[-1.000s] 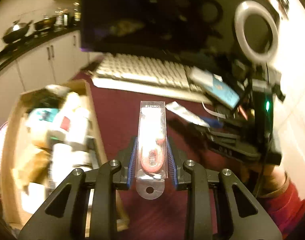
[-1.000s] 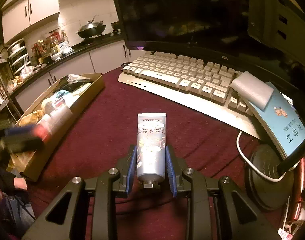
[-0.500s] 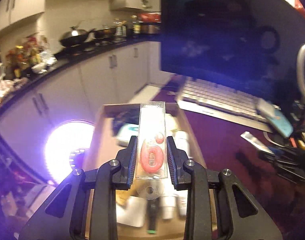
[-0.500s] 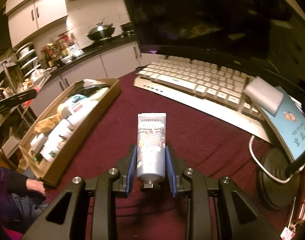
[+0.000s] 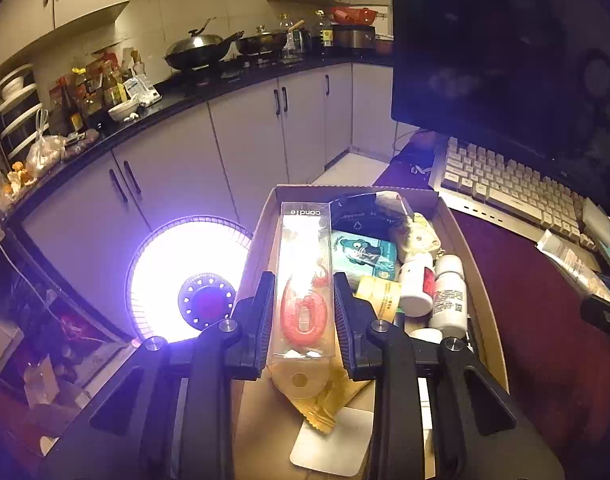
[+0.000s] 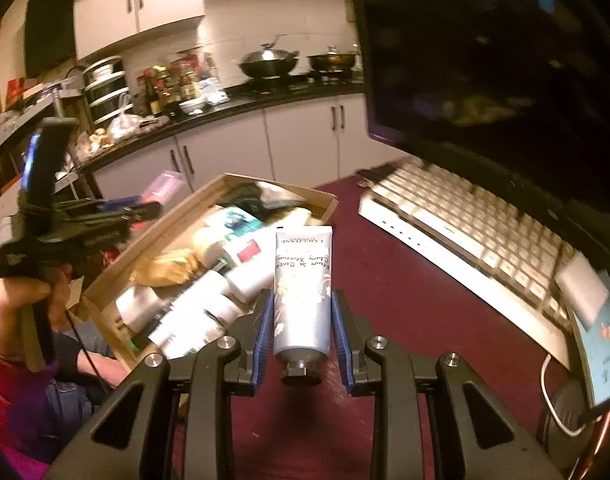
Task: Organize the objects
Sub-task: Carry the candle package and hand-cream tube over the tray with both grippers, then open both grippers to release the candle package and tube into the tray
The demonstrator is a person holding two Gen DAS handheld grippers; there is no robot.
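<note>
My left gripper (image 5: 303,292) is shut on a clear candle pack (image 5: 305,264) with a red number candle inside. It hangs over the left side of a cardboard box (image 5: 457,232) full of bottles, tubes and packets. My right gripper (image 6: 303,316) is shut on a pale hand cream tube (image 6: 303,280), cap toward the camera, above the dark red tabletop just right of the same cardboard box (image 6: 325,204). In the right wrist view the left gripper (image 6: 141,210), held by a hand, reaches over the box's far left side.
A white keyboard (image 5: 517,188) and a dark monitor (image 5: 505,48) stand to the right of the box. A glowing round heater (image 5: 189,280) sits on the floor to the left, below the table edge. Kitchen cabinets and a counter run behind. A blue card (image 6: 597,344) stands on a stand at right.
The left gripper swung left from the table middle to above the box, still holding the candle pack. The right gripper rose and turned left toward the box with the tube.
</note>
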